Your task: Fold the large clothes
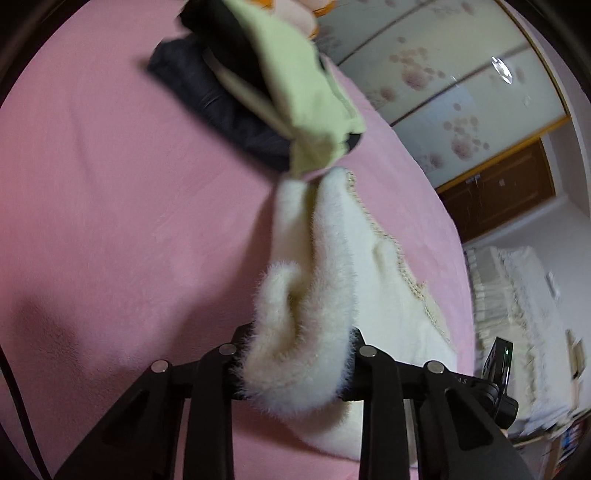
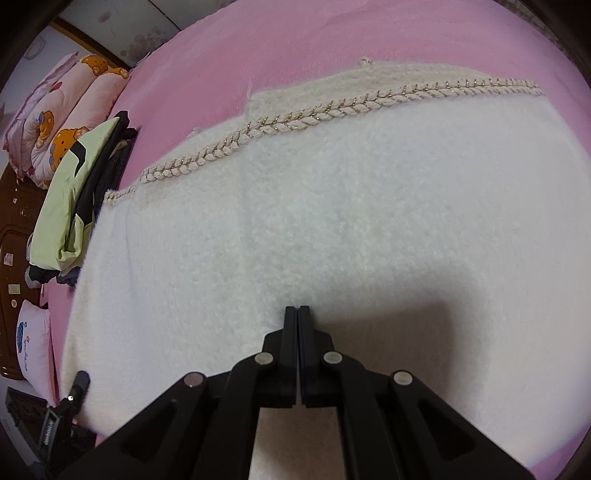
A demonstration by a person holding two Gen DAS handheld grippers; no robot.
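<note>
A fluffy cream-white garment [image 2: 314,206] with a braided trim [image 2: 295,123] lies spread on the pink bed [image 2: 295,33]. My left gripper [image 1: 295,365] is shut on a bunched fluffy edge of this white garment [image 1: 332,258], holding it lifted above the bed [image 1: 110,184]. My right gripper [image 2: 297,308] is shut with its jaws pressed together, just above the garment's flat middle, with no cloth visibly between the jaws.
A stack of folded clothes, light green [image 1: 295,85] on top and dark ones [image 1: 221,107] under it, sits on the bed beyond the garment; it also shows in the right wrist view [image 2: 70,195]. Bear-print pillows [image 2: 70,107] lie by the headboard. Wardrobe doors [image 1: 443,74] stand past the bed's edge.
</note>
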